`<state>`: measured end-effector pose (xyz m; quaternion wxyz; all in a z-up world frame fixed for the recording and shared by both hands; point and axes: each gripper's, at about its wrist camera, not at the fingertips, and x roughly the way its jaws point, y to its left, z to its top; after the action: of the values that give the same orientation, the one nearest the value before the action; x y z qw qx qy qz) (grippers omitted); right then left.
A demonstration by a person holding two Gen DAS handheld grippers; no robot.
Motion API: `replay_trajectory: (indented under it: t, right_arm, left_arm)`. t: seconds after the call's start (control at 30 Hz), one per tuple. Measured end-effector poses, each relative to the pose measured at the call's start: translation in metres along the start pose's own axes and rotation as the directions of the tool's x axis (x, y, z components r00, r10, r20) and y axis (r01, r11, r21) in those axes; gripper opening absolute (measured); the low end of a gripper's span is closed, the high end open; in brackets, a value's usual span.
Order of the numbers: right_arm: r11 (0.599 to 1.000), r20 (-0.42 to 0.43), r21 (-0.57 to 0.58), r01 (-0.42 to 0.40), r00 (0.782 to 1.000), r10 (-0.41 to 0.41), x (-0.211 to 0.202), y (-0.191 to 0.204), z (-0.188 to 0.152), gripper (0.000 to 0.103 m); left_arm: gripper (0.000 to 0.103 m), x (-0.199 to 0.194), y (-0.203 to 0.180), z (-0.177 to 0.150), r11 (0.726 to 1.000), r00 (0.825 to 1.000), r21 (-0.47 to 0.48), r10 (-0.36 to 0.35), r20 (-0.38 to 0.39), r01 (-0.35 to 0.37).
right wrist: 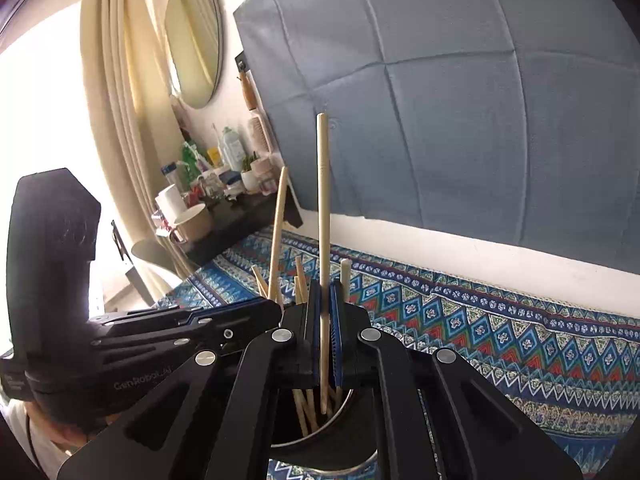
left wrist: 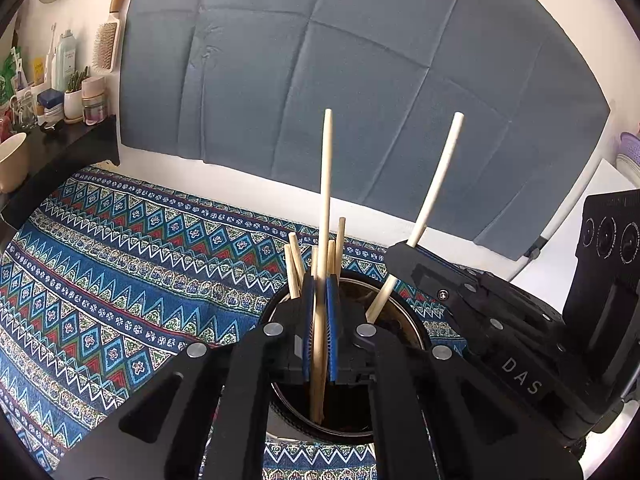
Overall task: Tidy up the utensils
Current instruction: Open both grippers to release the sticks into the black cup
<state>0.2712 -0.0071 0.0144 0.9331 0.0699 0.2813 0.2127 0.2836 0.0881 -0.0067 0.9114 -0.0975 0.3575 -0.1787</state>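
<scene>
A round metal holder (left wrist: 414, 322) stands on the patterned cloth with several wooden chopsticks (left wrist: 294, 266) upright in it. My left gripper (left wrist: 320, 282) is shut on a tan chopstick (left wrist: 326, 180), whose lower end dips into the holder. To its right, my right gripper (left wrist: 400, 254) grips a paler chopstick (left wrist: 440, 172) slanting into the same holder. In the right wrist view my right gripper (right wrist: 325, 286) is shut on that pale chopstick (right wrist: 323, 200) over the holder (right wrist: 349, 406). My left gripper (right wrist: 274, 308) comes in from the left with its tan chopstick (right wrist: 279, 232).
A blue patterned cloth (left wrist: 120, 260) covers the table. A grey-blue sheet (left wrist: 340, 80) hangs on the wall behind. A black shelf (right wrist: 240, 216) at the left carries bottles, jars and a mug (right wrist: 192, 220). A mirror (right wrist: 196, 40) and a curtain (right wrist: 116, 100) hang beyond it.
</scene>
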Motion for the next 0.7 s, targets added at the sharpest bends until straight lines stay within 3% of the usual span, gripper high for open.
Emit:
replay_trajectory:
  t: [0.27, 0.3, 0.33, 0.4, 0.7]
  right_arm:
    - [1.000, -0.020, -0.020, 0.003, 1.000, -0.004, -0.018, -0.001, -0.005, 0.011]
    - [1.000, -0.017, -0.022, 0.002, 1.000, -0.003, -0.022, -0.001, -0.006, 0.023]
    - [1.000, -0.016, -0.024, 0.002, 1.000, -0.003, -0.026, -0.001, -0.007, 0.044]
    - [0.999, 0.011, -0.034, 0.026, 1.000, -0.025, -0.035, 0.001, -0.008, 0.063]
    - [0.999, -0.002, -0.004, 0.051, 0.999, -0.051, -0.057, -0.010, -0.012, 0.069]
  left_arm:
    - [0.008, -0.016, -0.007, -0.004, 1.000, 1.000, -0.016, 0.010, -0.007, -0.010]
    - [0.014, -0.019, -0.008, -0.005, 1.000, 1.000, -0.021, 0.013, -0.004, -0.013]
    - [0.016, -0.022, -0.009, -0.005, 1.000, 1.000, -0.023, 0.015, -0.002, -0.015]
    - [0.017, -0.028, -0.012, -0.007, 0.999, 1.000, -0.024, 0.023, 0.004, -0.023]
    - [0.043, -0.051, -0.027, -0.019, 0.998, 0.998, -0.029, 0.054, 0.013, -0.054]
